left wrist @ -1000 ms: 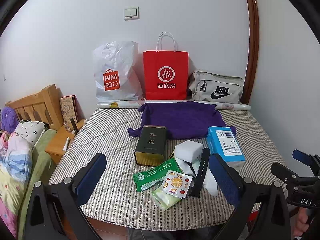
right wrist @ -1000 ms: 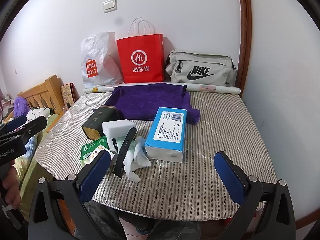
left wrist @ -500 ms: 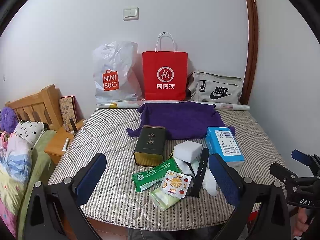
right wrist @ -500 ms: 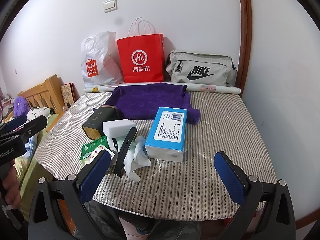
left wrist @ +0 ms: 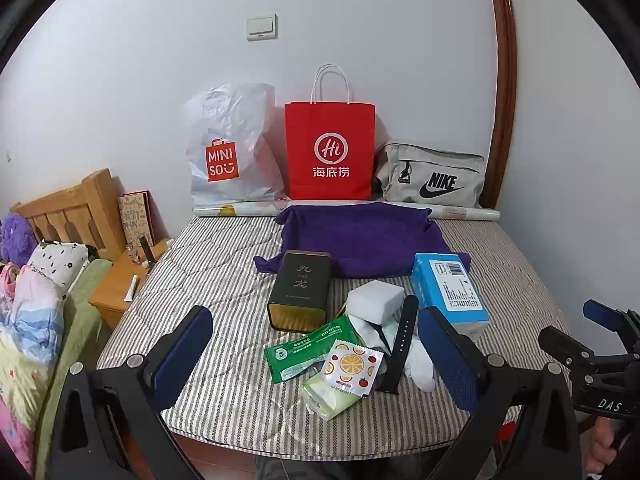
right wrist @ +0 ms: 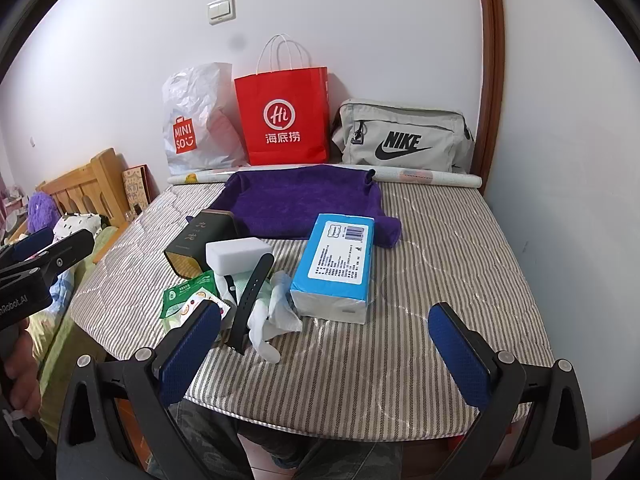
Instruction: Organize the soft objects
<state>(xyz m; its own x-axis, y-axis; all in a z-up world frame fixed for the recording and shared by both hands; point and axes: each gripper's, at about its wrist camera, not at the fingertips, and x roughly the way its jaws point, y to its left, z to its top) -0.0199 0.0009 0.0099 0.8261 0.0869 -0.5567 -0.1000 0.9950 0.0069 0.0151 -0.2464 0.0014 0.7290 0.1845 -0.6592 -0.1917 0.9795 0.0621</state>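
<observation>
Three bags [left wrist: 329,151], one purple towel [left wrist: 360,240], one tin [left wrist: 301,289], one tissue pack [left wrist: 450,288], three sachets [left wrist: 310,350].

Towel [left wrist: 362,240] spread at the back of the mattress [left wrist: 208,280]. Behind towel, along wall: plastic bag [left wrist: 228,148], paper bag [left wrist: 330,152], pouch [left wrist: 432,180]. In front of towel: tin [left wrist: 300,288] left, tissue pack [left wrist: 450,288] right, sponge [left wrist: 374,300] between. Packets [left wrist: 320,352], strap [left wrist: 402,344], socks [left wrist: 418,362] nearest front edge.

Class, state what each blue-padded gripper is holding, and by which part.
Nothing is held. The left gripper and right gripper both hang open, short of the clutter on the striped mattress.
</observation>
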